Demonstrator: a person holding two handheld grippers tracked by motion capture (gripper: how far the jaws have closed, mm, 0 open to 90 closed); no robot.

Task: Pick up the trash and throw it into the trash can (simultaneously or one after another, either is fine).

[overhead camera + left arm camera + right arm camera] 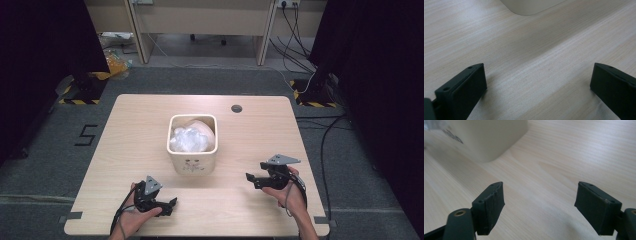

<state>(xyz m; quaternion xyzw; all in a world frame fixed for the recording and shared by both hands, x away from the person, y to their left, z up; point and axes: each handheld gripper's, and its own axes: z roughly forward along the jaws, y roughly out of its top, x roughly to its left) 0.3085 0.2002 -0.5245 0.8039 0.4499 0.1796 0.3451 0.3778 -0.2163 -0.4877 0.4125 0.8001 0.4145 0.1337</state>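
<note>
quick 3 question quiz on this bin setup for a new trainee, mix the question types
1. True or false: the left gripper is shut on the clear plastic bag.
2. Where does the cream bin stand: A) at the table's left edge, B) near the middle of the wooden table, C) on the floor?
3. Fill in: the right gripper is ____ and holds nothing.

Key
1. False: its jaws stand apart over bare wood, and the bag lies inside the bin.
2. B
3. open
</note>
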